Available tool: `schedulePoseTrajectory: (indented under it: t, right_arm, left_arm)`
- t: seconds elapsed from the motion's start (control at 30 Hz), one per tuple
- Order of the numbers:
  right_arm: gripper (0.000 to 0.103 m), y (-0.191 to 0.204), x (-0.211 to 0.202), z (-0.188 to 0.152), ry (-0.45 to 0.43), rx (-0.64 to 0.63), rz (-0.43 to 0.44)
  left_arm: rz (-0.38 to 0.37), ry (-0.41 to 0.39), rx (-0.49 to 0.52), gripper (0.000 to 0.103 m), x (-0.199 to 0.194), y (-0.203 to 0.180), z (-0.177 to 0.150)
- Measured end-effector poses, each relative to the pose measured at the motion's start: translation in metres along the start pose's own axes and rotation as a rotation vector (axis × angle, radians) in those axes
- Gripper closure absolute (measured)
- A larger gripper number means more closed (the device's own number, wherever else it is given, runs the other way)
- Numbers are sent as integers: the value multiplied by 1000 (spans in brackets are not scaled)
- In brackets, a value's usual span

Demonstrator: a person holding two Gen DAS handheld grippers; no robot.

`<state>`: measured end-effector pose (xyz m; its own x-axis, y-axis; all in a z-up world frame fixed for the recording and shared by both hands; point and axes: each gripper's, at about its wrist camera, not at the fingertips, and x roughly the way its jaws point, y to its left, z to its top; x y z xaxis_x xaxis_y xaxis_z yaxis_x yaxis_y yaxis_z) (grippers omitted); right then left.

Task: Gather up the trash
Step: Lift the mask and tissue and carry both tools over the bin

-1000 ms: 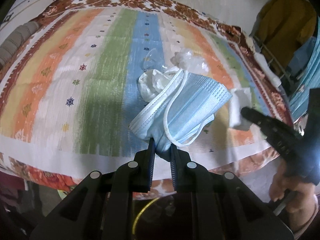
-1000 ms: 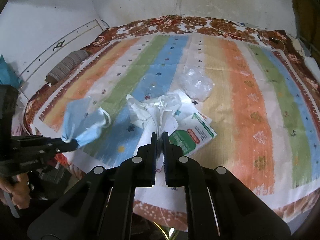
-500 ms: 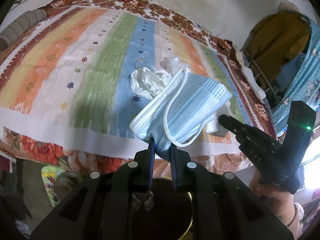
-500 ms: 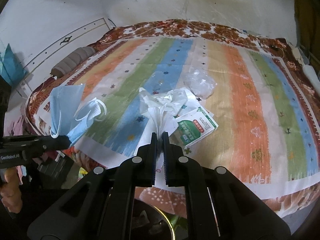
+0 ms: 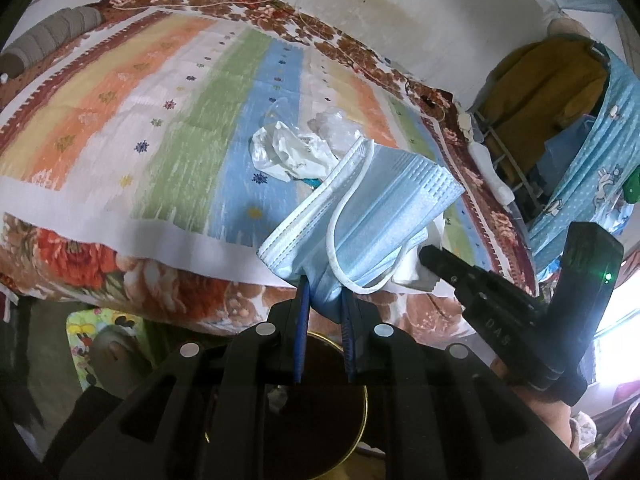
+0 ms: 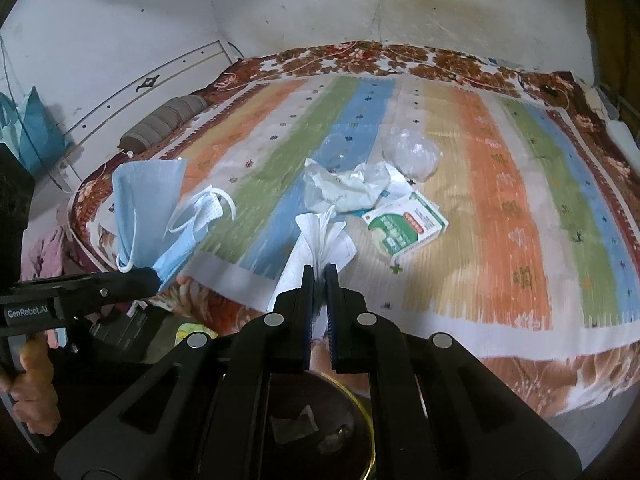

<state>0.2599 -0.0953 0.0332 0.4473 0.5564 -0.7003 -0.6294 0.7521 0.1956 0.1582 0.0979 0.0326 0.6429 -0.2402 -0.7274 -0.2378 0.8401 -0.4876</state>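
Trash is split between both grippers and the bed (image 6: 500,208). Left gripper (image 5: 324,292) has its jaws clamped on a blue face mask (image 5: 372,220), held up past the bed's edge. Right gripper (image 6: 319,276) has its jaws pinched on a white tissue (image 6: 320,236). On the striped bedspread lie a crumpled white plastic bag (image 6: 344,190), a clear plastic wrapper (image 6: 412,154) and a green-and-white carton (image 6: 406,226). Below both grippers sits a dark bin with a gold rim (image 6: 370,436).
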Motion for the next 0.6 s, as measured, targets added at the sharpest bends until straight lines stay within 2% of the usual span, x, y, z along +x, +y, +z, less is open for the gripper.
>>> schedulePoseTrajectory:
  t: [0.6]
  right_arm:
    - [98, 2, -27, -64, 37, 37, 35]
  left_arm:
    - [-41, 4, -2, 89, -10, -6, -51]
